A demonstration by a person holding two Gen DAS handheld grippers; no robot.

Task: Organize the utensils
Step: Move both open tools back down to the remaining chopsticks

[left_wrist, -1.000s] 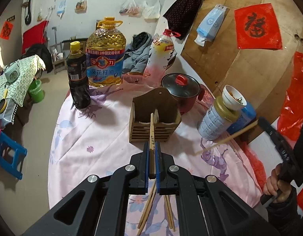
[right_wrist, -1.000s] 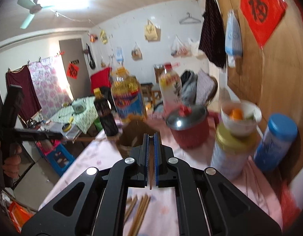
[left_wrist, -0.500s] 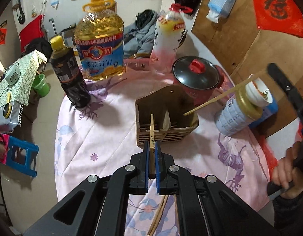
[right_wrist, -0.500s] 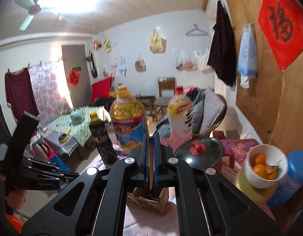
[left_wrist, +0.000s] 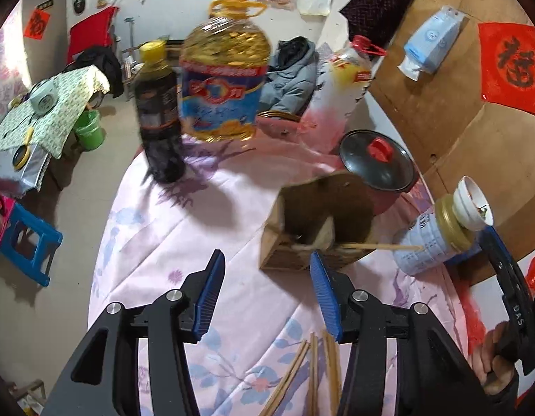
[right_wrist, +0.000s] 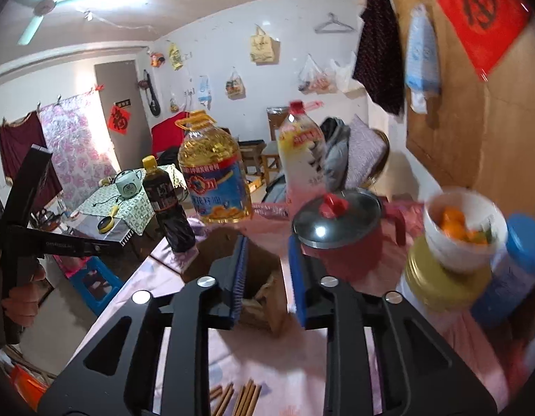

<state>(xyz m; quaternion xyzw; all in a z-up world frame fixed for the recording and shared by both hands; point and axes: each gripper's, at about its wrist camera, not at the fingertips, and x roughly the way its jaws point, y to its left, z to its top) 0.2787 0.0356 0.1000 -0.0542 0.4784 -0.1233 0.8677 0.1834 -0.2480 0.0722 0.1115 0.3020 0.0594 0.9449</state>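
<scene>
On the pink tablecloth (left_wrist: 156,242) stand one wooden chopstick holder (left_wrist: 316,228), one red pot (right_wrist: 347,239), one dark sauce bottle (left_wrist: 160,111), two big oil jugs (left_wrist: 226,69), one lidded jar (left_wrist: 437,242) and one white bowl (right_wrist: 465,228); the loose chopsticks (left_wrist: 316,374) number at least five, the exact count unclear

My left claw (left_wrist: 265,296) is opening, nothing between its blue pads. Wooden holder (left_wrist: 319,228) ahead on the bench (left_wrist: 198,242); one chopstick (left_wrist: 378,247) lies across its rim. Loose chopsticks (left_wrist: 312,374) lie below the claw.
</scene>
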